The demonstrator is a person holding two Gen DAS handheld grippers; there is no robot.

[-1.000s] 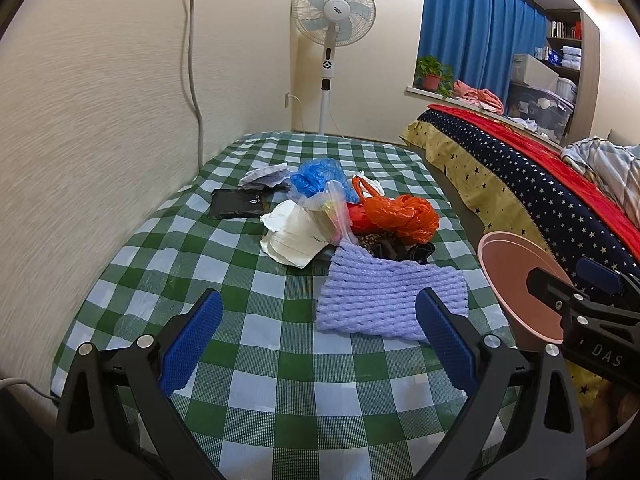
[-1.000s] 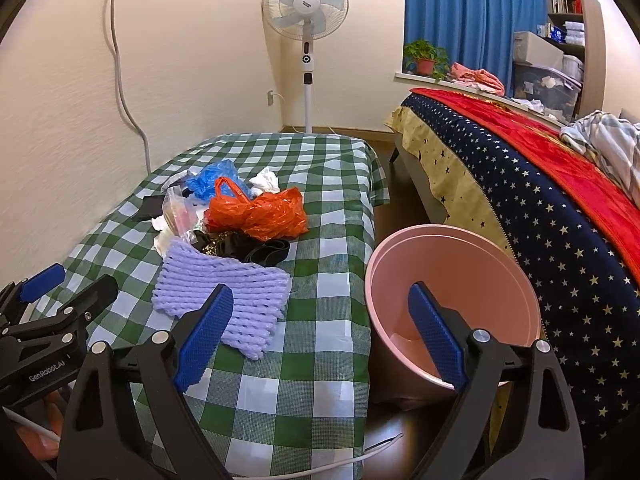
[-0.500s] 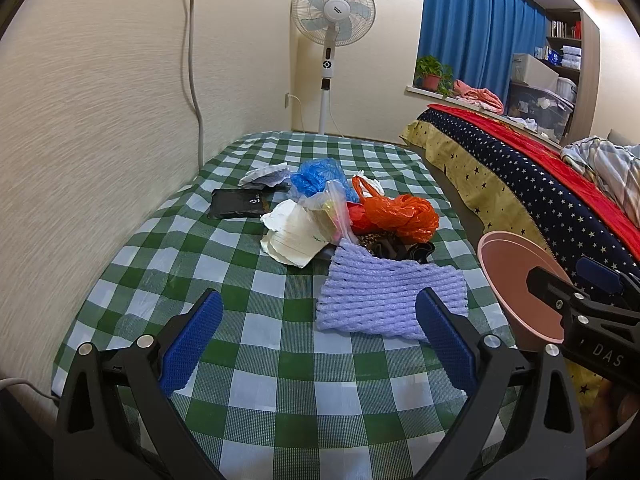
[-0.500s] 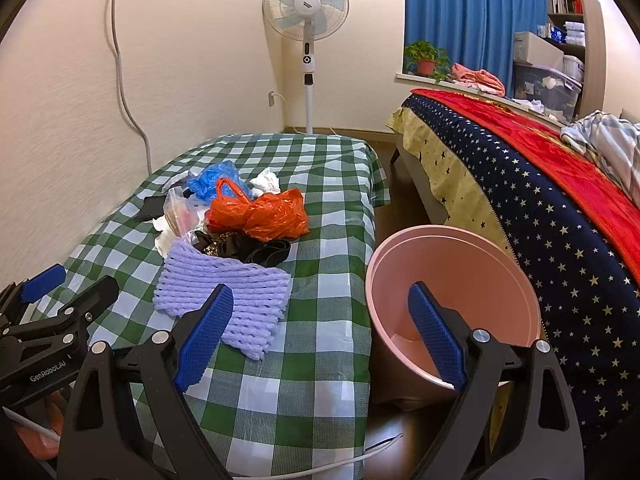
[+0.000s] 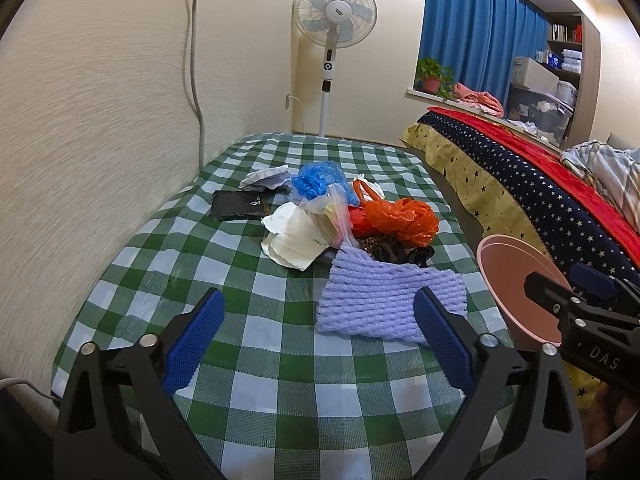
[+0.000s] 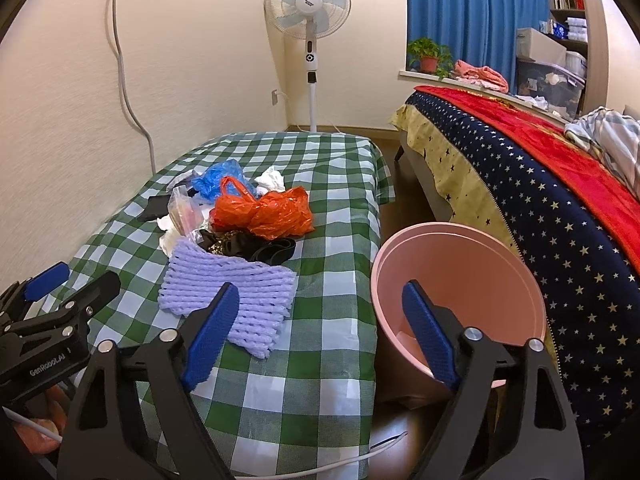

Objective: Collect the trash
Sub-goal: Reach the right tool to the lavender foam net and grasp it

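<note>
Crumpled plastic bags, papers and a lilac foam net (image 5: 390,300) lie heaped mid-table on green checked cloth (image 5: 264,340). Left gripper (image 5: 316,340) gapes empty; right gripper (image 6: 316,334), closing on nothing, hovers near the round pink plastic bin (image 6: 460,264) waiting at the table's right.

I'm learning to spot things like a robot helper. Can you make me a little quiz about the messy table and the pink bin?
1. True or false: the pink bin stands on the checked tablecloth.
2. Which trash lies nearest the grippers? A) orange bag B) purple foam net C) blue bag
3. What is between the jaws of the left gripper?

Key: 1. False, it stands beside the table. 2. B. 3. Nothing; they are open above the cloth.
</note>
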